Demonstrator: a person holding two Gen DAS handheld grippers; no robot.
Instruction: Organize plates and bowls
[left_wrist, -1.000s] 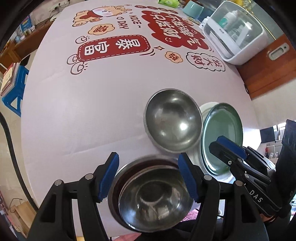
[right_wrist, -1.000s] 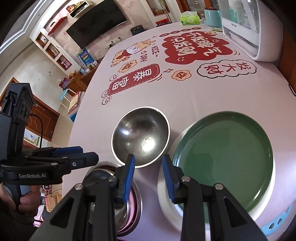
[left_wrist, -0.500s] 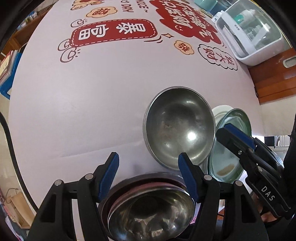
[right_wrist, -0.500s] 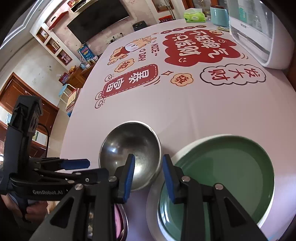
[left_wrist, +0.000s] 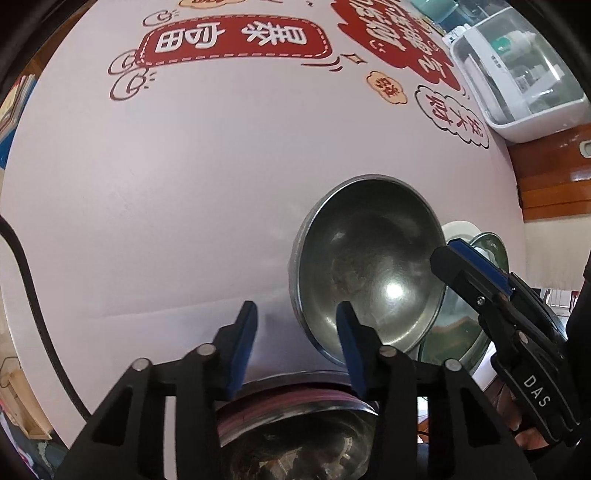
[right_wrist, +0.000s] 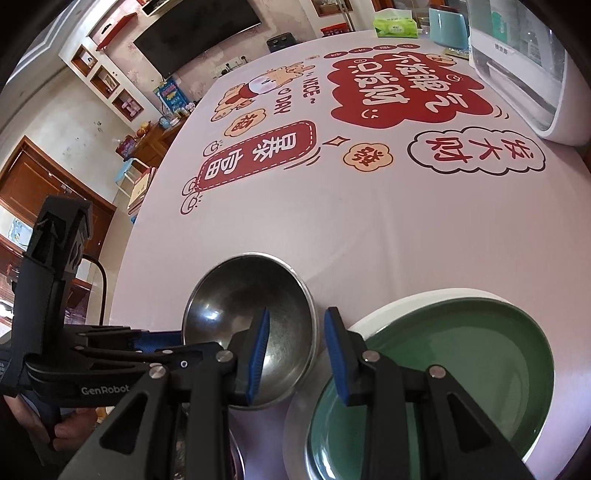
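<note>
Steel bowl (right_wrist: 255, 325) sits between both part-open, empty claws; the right claw (right_wrist: 297, 332) straddling its rim could tip it against the green plate (right_wrist: 443, 369).

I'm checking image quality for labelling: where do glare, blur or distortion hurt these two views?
Left wrist view: a bright glare spot sits inside the steel bowl, and the near stacked bowl at the bottom edge is soft. Right wrist view: fisheye bends the tablecloth print, and the green plate shows only mild sheen.
</note>
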